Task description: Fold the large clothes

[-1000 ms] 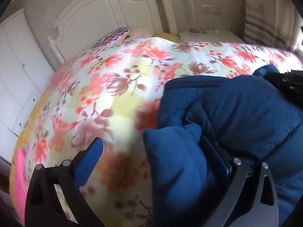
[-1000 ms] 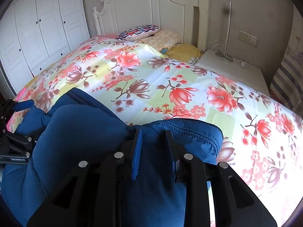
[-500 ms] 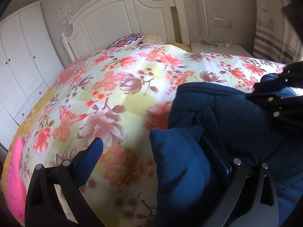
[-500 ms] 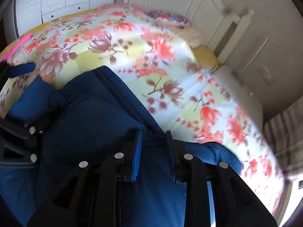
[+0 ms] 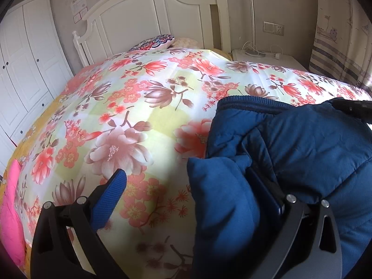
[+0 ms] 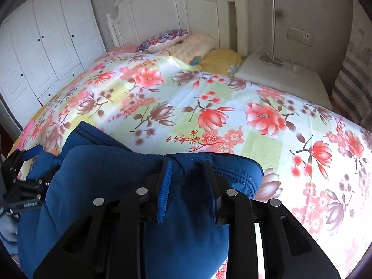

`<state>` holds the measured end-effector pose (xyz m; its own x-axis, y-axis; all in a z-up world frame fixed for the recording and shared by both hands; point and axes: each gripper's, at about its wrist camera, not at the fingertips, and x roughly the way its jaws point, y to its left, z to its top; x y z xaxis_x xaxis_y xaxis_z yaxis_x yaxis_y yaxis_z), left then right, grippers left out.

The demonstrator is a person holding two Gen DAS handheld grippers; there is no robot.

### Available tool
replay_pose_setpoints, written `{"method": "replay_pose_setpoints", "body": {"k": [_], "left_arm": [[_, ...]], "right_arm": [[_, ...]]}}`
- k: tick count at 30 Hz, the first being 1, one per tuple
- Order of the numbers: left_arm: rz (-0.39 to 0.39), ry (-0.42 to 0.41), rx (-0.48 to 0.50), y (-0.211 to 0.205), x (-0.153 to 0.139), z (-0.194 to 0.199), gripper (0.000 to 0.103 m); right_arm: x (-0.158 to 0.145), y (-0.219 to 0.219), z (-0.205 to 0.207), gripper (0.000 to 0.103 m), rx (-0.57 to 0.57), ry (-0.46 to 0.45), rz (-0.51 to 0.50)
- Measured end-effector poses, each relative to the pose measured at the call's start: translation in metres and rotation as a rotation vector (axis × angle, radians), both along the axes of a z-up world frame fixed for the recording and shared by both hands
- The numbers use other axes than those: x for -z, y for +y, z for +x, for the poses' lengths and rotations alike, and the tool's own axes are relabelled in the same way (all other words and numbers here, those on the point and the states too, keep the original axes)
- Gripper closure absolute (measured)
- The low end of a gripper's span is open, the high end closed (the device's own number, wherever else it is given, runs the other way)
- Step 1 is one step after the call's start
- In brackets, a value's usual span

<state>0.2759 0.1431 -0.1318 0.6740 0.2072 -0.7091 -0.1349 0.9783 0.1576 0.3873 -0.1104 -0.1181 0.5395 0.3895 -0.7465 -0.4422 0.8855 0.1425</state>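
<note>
Blue pads: both grippers carry blue-padded black fingers
Left gripper (image 5: 186,186): jaws spread wide; left finger (image 5: 109,197) bare over the quilt; right finger buried in a fold of the jacket (image 5: 302,148), which bulges between the fingers; nothing pinched
Right gripper (image 6: 188,186): fingers drawn close, a bunch of jacket (image 6: 111,174) clamped between them; one pad (image 6: 164,190) shows its blue edge against the cloth
Jacket: dark blue, puffy, quilted; lies at the near edge of the bed, heaped and partly doubled over; its ribbed hem edge runs along the far side; each gripper shows at the jacket's far end in the other's view
Quilt (image 6: 209,107): floral, red and brown blooms on pale yellow-green squares; covers the bed under the jacket
Pink cloth (image 5: 9,214): at the bed's near left corner
Pillows (image 6: 167,38): patterned one and paler ones against the white headboard (image 5: 148,16)
Wardrobe (image 6: 46,53): white, left of the bed
Nightstand (image 6: 279,76): white, right of the headboard, cables on top
Socket (image 5: 273,28): on the wall above it
</note>
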Motion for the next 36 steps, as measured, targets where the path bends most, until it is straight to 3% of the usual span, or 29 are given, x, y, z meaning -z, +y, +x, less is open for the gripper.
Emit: {"method": "replay_pose_setpoints", "body": {"k": [2, 6, 8, 10, 11, 12, 16, 19, 20, 21, 23, 25, 29, 31, 33, 34, 36], "left_arm": [[0.001, -0.002, -0.001, 0.000, 0.000, -0.001, 0.002], [-0.004, -0.004, 0.000, 0.002, 0.000, -0.001, 0.002], [-0.006, -0.004, 0.001, 0.001, 0.000, 0.000, 0.002], [-0.006, -0.005, 0.001, 0.002, 0.000, 0.000, 0.002], [-0.007, -0.005, -0.003, 0.002, 0.000, 0.000, 0.002], [-0.008, -0.003, -0.005, 0.002, 0.000, 0.000, 0.002], [-0.003, -0.008, -0.007, 0.002, -0.001, -0.002, 0.002], [-0.022, -0.010, -0.008, 0.005, 0.000, -0.003, 0.002], [-0.028, -0.009, -0.007, 0.006, 0.000, -0.003, 0.002], [-0.033, -0.009, -0.006, 0.006, 0.000, -0.002, 0.002], [-0.040, -0.009, -0.003, 0.007, 0.001, -0.002, 0.002], [-0.038, -0.015, -0.003, 0.006, 0.000, -0.003, 0.002], [-0.007, -0.028, -0.019, 0.003, -0.001, -0.006, 0.002], [-0.013, -0.029, -0.019, 0.004, -0.002, -0.007, 0.002], [-0.016, -0.031, -0.021, 0.005, -0.002, -0.007, 0.002], [-0.014, -0.033, -0.022, 0.004, -0.002, -0.007, 0.002], [-0.008, -0.044, -0.020, 0.004, -0.003, -0.010, 0.002]], "right_arm": [[-0.018, 0.008, -0.013, 0.075, 0.022, -0.020, -0.064], [-0.055, 0.015, -0.083, 0.075, -0.099, -0.188, -0.002], [-0.047, 0.023, -0.110, 0.073, -0.181, -0.184, -0.018], [-0.014, 0.040, -0.123, 0.072, -0.248, -0.126, -0.102], [-0.002, 0.044, -0.132, 0.071, -0.234, -0.197, -0.123], [0.002, 0.042, -0.133, 0.071, -0.219, -0.207, -0.101], [-0.014, 0.028, -0.137, 0.071, -0.188, -0.150, -0.049], [-0.035, 0.010, -0.179, 0.071, -0.212, -0.220, 0.016], [-0.037, 0.006, -0.194, 0.066, -0.219, -0.245, 0.019], [-0.032, 0.003, -0.205, 0.051, -0.227, -0.249, 0.015], [-0.007, 0.005, -0.210, 0.047, -0.234, -0.200, -0.003], [0.002, -0.001, -0.207, 0.047, -0.220, -0.185, 0.053], [-0.022, 0.013, -0.223, 0.047, -0.217, -0.217, -0.075], [-0.034, 0.021, -0.249, 0.047, -0.300, -0.272, -0.041], [-0.028, 0.026, -0.265, 0.042, -0.359, -0.281, -0.032], [-0.008, 0.036, -0.269, 0.039, -0.383, -0.266, -0.086], [0.013, 0.042, -0.279, 0.037, -0.372, -0.352, -0.140]]}}
